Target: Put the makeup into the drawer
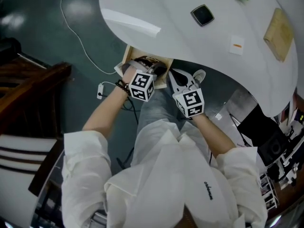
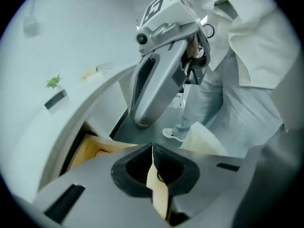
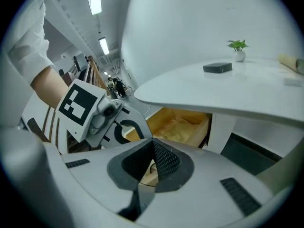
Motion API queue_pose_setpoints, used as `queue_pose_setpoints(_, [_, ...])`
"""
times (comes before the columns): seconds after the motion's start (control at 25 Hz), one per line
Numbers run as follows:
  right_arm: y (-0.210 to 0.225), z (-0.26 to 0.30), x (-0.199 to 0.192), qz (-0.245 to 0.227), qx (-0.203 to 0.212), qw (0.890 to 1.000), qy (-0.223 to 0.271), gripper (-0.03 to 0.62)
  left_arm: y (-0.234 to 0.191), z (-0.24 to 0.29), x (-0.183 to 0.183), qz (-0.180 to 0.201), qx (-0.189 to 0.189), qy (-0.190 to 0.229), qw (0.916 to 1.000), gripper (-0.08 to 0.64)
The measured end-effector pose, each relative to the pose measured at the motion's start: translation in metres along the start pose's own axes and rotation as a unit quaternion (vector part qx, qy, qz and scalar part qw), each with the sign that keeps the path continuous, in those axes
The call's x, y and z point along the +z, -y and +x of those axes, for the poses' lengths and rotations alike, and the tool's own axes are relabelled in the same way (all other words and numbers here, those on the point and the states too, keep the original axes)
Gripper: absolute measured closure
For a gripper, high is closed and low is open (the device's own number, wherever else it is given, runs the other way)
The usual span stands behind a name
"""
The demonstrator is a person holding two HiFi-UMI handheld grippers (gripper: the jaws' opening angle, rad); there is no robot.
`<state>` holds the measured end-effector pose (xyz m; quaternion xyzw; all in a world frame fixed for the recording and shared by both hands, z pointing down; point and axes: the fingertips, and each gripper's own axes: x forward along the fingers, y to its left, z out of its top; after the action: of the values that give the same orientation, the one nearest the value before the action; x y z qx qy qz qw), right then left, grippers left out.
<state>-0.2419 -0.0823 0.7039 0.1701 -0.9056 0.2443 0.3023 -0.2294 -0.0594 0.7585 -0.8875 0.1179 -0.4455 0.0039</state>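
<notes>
two tools hang side by side just in front of the open wooden drawer: the left tool has its jaws pressed together with nothing between them, and the right tool is likewise closed and empty. the drawer juts out from under the white surface, and dark items, perhaps the makeup, lie inside it, partly hidden behind the left tool. a dark square case and a small plant sit on the surface.

Closed right tongs face the open drawer.
</notes>
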Motion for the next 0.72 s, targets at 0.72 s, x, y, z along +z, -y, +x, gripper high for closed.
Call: queue_pose_setpoints(0.72, [0.085,-0.253,0.139,0.021,-0.171,0.963,0.206,0.575,-0.108,-0.165,0.260,-0.269,0.251,0.279,0.8869,0.535])
